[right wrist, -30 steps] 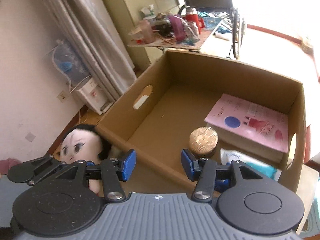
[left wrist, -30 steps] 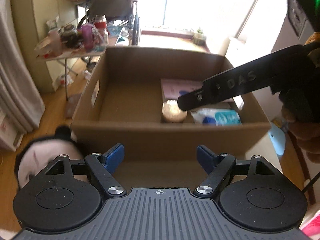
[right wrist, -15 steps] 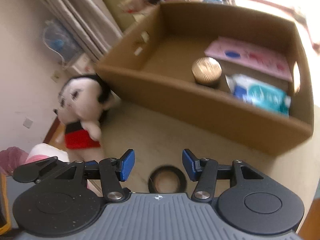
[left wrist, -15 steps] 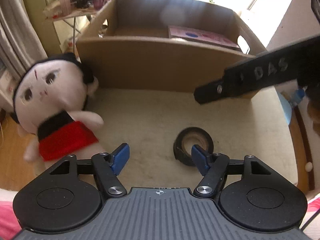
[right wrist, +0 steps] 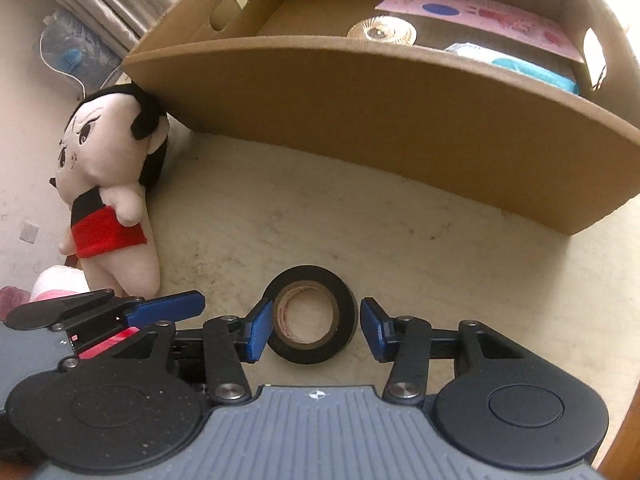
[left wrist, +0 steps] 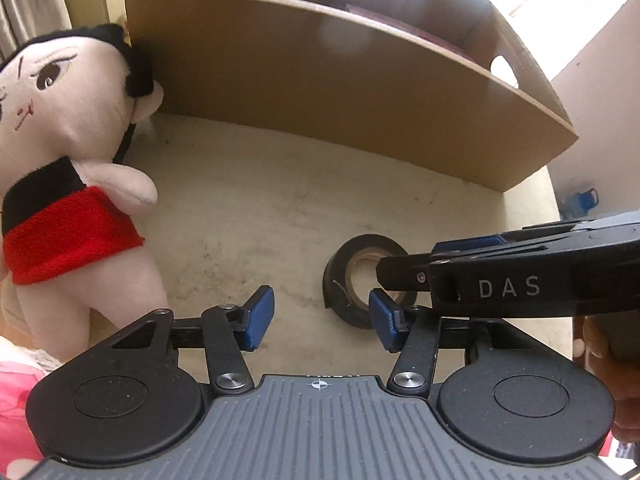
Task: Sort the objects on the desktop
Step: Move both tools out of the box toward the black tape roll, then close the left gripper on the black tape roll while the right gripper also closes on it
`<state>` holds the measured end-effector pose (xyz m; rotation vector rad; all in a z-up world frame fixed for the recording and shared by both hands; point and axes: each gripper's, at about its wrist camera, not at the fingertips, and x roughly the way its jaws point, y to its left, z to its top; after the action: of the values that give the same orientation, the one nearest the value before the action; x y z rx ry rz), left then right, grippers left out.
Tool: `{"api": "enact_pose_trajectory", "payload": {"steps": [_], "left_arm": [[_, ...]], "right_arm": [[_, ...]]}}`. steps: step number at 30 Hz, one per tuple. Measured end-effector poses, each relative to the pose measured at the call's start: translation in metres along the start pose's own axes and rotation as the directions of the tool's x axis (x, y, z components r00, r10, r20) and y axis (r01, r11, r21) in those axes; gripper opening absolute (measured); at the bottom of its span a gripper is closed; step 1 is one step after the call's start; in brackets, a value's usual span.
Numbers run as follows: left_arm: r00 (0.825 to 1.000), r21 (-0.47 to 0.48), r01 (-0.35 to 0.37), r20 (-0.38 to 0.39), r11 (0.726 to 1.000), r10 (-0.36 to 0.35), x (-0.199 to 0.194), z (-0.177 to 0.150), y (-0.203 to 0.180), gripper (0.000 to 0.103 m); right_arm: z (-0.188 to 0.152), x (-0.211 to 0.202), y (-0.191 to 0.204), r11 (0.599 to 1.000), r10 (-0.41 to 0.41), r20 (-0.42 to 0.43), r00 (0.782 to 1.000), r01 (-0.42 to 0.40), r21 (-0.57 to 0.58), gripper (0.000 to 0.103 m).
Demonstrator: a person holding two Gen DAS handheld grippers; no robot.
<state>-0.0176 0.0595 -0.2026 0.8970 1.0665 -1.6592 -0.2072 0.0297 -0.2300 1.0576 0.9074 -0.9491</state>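
Observation:
A black tape roll point(right wrist: 312, 314) lies flat on the beige tabletop point(right wrist: 360, 232), in front of a cardboard box point(right wrist: 400, 112). My right gripper point(right wrist: 316, 330) points down over the roll with the roll between its closing jaws. Its left pad touches the roll's edge and a small gap shows at the right pad. In the left wrist view the tape roll point(left wrist: 344, 280) lies just ahead of my left gripper point(left wrist: 320, 318), whose jaws are closing with nothing gripped. The right gripper point(left wrist: 396, 266) reaches in from the right over the roll.
A plush doll point(left wrist: 68, 160) in a red skirt lies left of the roll, its head against the box's corner. The box point(left wrist: 320, 80) holds a pink booklet point(right wrist: 480, 12), a round gold-topped jar point(right wrist: 382, 32) and a blue-white tissue pack point(right wrist: 520, 64). The left gripper's blue finger point(right wrist: 168, 307) is close by.
Both grippers came down from above the box to the tabletop. The right one now straddles the tape roll. Both pairs of jaws stand narrower than before.

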Motion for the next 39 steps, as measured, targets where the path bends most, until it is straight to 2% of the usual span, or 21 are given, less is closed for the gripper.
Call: {"api": "enact_pose_trajectory", "payload": {"steps": [3,5,11,15,22,28,39], "left_arm": [[1.000,-0.011,0.012,-0.014,1.000,-0.012,0.005,0.004,0.004,0.051],[1.000,-0.013,0.012,-0.021,1.000,-0.012,0.007,0.006,0.005,0.045],[0.998,-0.018,0.028,-0.055,0.999,-0.029,0.017,0.007,0.005,0.037],[0.995,-0.037,0.044,-0.092,0.998,-0.048,0.024,0.008,0.005,0.033],[0.993,-0.054,0.064,-0.099,0.997,-0.069,0.027,0.011,0.005,0.032],[0.991,-0.059,0.075,-0.106,0.995,-0.081,0.030,0.010,0.001,0.023],[0.991,-0.059,0.055,-0.122,0.997,-0.062,0.029,0.008,-0.004,0.025]], "right_arm": [[0.003,0.003,-0.002,1.000,0.002,-0.013,1.000,-0.002,-0.003,0.043],[0.005,0.004,-0.004,1.000,0.001,-0.019,1.000,-0.001,-0.001,0.041],[0.009,0.010,-0.006,1.000,0.002,-0.048,0.999,-0.002,0.002,0.032],[0.010,0.014,-0.005,1.000,-0.008,-0.075,0.997,0.008,0.004,0.030],[0.012,0.022,-0.007,1.000,-0.011,-0.097,0.995,0.013,0.019,0.025],[0.013,0.021,-0.004,1.000,-0.019,-0.105,0.994,0.021,0.018,0.022],[0.013,0.022,-0.003,0.999,-0.010,-0.110,0.994,0.014,0.031,0.022]]}}
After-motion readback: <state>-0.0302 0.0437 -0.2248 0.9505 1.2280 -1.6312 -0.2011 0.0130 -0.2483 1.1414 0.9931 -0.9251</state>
